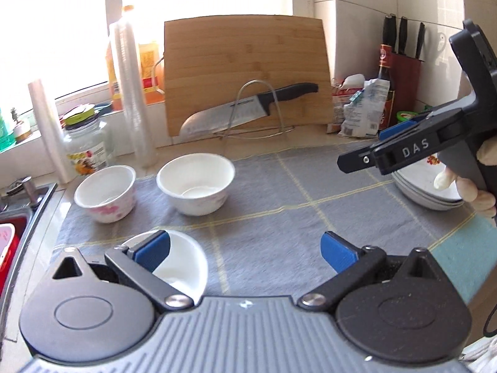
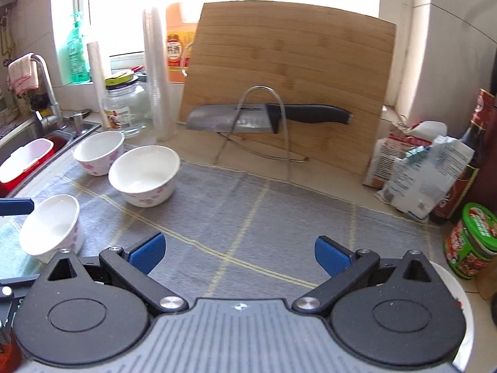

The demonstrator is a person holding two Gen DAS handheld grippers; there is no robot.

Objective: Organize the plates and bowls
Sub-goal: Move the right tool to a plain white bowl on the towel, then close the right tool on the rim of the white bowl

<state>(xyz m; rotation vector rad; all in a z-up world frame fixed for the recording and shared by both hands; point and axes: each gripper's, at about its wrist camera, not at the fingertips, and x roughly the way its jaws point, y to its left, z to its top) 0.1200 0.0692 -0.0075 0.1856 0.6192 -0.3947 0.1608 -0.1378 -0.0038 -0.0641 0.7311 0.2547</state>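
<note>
Three white bowls with pink flowers stand on the grey mat [image 1: 279, 186]: a far left bowl [image 1: 107, 192], a middle bowl [image 1: 197, 183] and a near bowl [image 1: 183, 267]. My left gripper [image 1: 245, 248] is open, with its left finger [image 1: 152, 250] over the near bowl's rim; contact cannot be told. A stack of white plates [image 1: 425, 189] sits at the mat's right edge. Just above it a gloved hand holds my right gripper [image 1: 372, 149]. In the right wrist view that gripper [image 2: 239, 251] is open over bare mat, the three bowls [image 2: 51, 227] [image 2: 144, 174] [image 2: 99, 152] lie to its left, and a plate rim [image 2: 466, 307] shows under it.
A bamboo cutting board [image 1: 245, 71] leans at the back behind a wire rack holding a knife [image 1: 248, 108]. A glass jar [image 1: 87, 146], cup stacks [image 1: 132, 93] and bottles line the windowsill side. The sink [image 2: 34, 143] is at left; bags [image 2: 419, 171], a sauce bottle and a green-lidded jar [image 2: 472, 239] at right.
</note>
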